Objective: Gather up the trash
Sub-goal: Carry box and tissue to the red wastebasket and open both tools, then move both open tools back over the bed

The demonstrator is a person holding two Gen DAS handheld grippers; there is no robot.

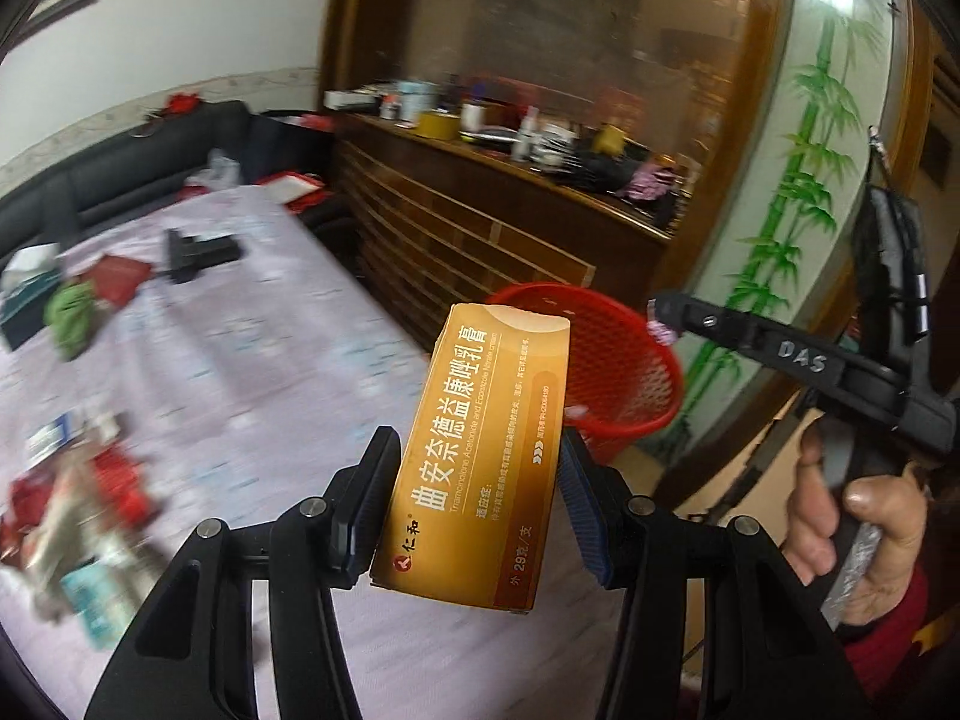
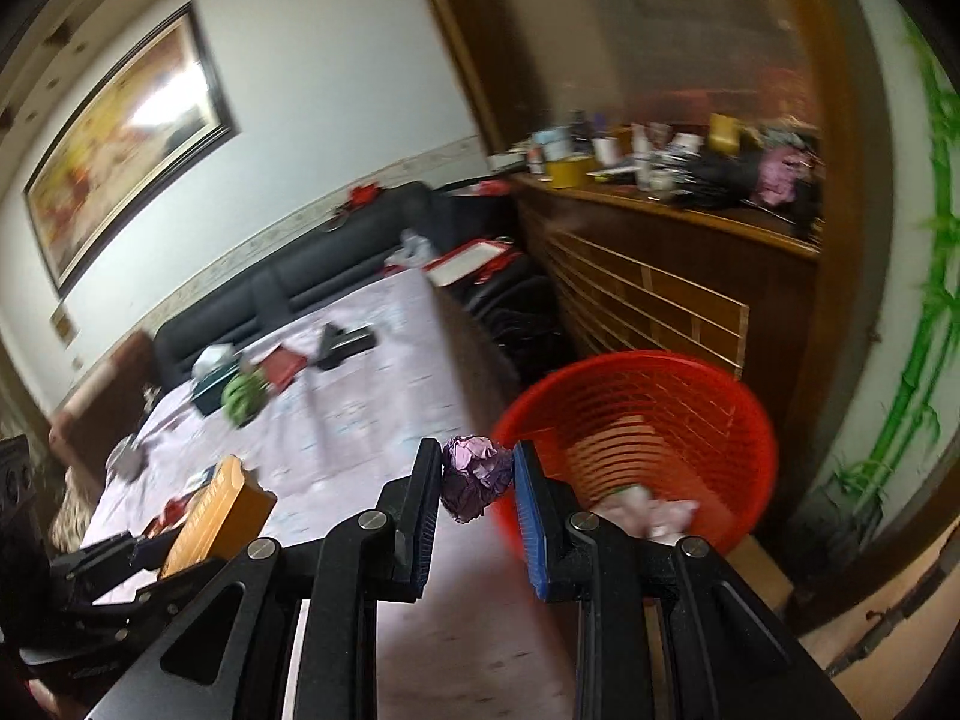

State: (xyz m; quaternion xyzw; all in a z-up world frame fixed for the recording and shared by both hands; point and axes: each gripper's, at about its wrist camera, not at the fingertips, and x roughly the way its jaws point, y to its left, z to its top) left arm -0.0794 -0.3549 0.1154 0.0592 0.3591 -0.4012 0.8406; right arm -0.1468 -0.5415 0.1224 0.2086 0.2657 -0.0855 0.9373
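**Two hand-held grippers loaded beside the waste basket**

The left hand-held gripper (image 1: 474, 492) is clenched on one rectangular orange cardboard box (image 1: 480, 456). The box has smooth printed faces; its long axis runs from 6 o'clock toward 12 o'clock, tilted slightly toward 1 o'clock, with the far end just in front of the basket rim.

The right hand-held gripper (image 2: 477, 474) grasps one crumpled purple paper ball (image 2: 477, 477) between its ribbed pads. The ball sits at the basket's 9 o'clock edge.

One round red plastic basket (image 2: 708, 414), with lattice walls, holds crumpled pale paper (image 2: 645, 510). It stands beside the tabletop (image 2: 372, 420), which carries a pale lilac cloth and scattered blurred items.
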